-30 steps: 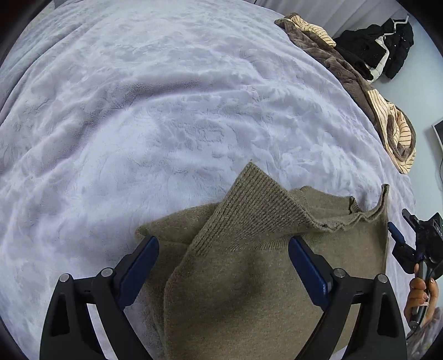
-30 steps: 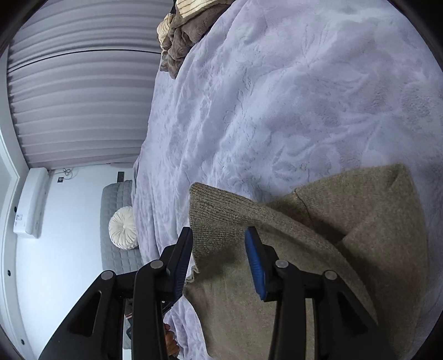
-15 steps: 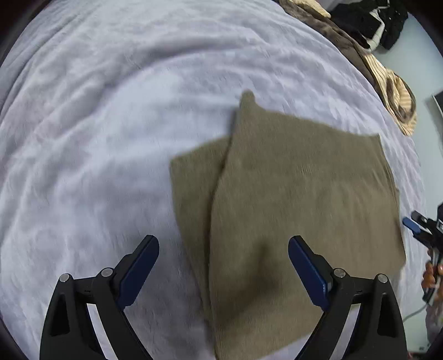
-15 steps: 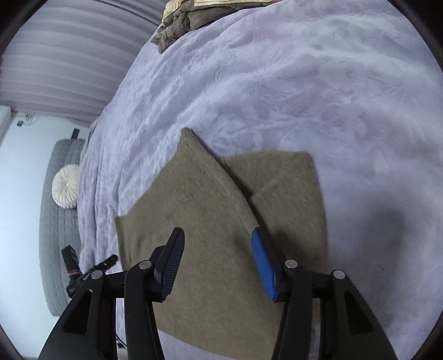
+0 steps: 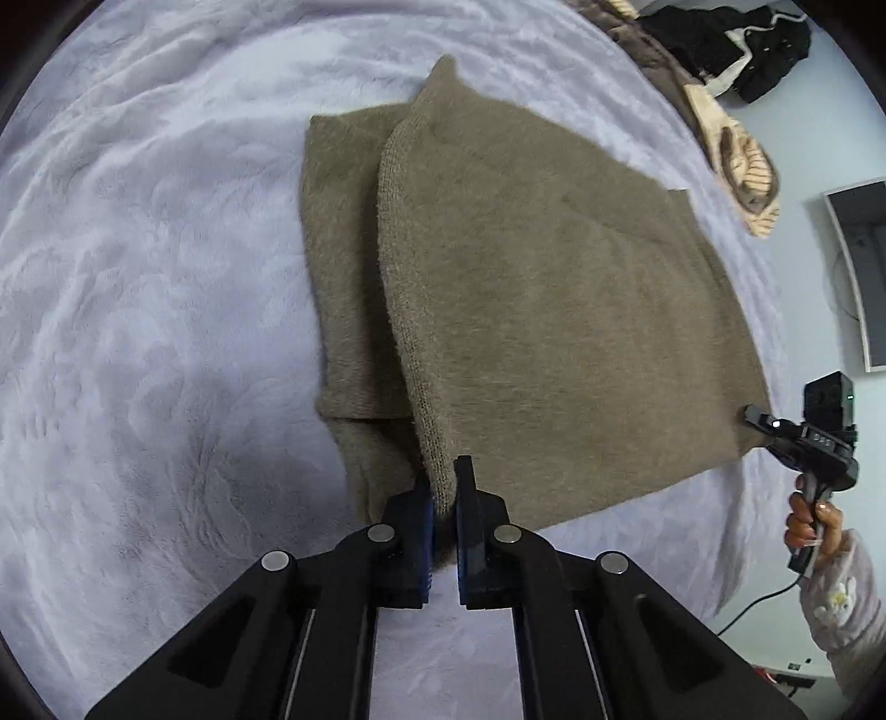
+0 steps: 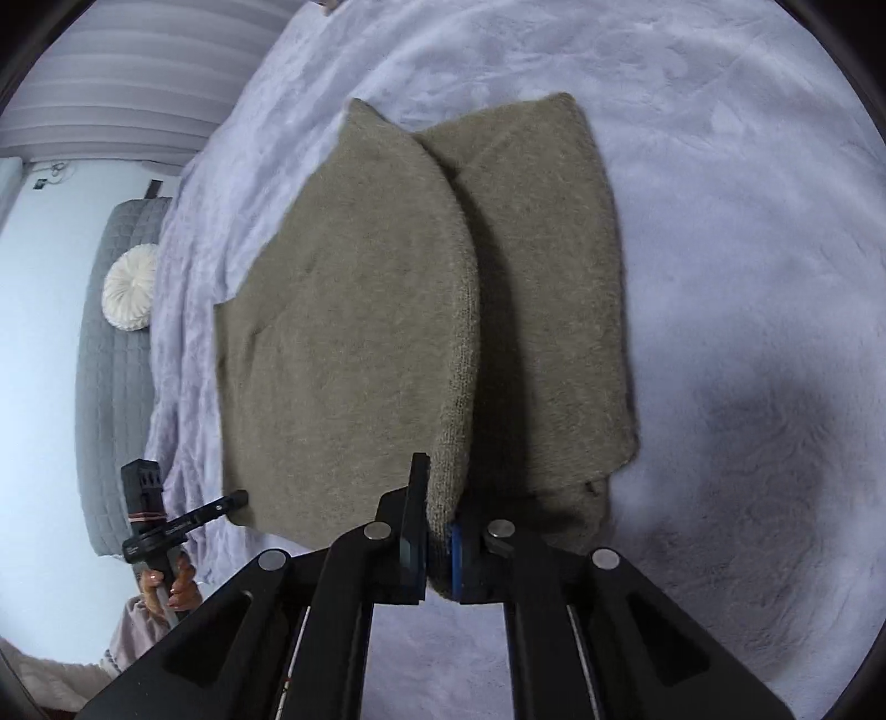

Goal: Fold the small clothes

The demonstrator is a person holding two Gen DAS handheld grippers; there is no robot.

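An olive-brown knit sweater [image 5: 542,288] lies partly folded on the lavender bedspread [image 5: 138,332]. My left gripper [image 5: 442,487] is shut on the near corner of its ribbed edge. My right gripper [image 6: 440,531] is shut on the opposite near corner of the sweater [image 6: 360,310], seen in the right wrist view. The upper layer is lifted between the two grippers, above a lower layer [image 6: 542,310] lying on the bed. The right gripper also shows at the right edge of the left wrist view [image 5: 797,437], and the left gripper at the left edge of the right wrist view [image 6: 183,520].
A pile of brown and striped clothes [image 5: 736,155] and a black garment [image 5: 736,50] lie at the bed's far right edge. A grey headboard [image 6: 111,387] with a round white cushion [image 6: 130,288] stands left in the right wrist view.
Both grippers were open above the sweater; now each has shut on a near corner of its upper layer. The sweater lies farther out in front of both cameras.
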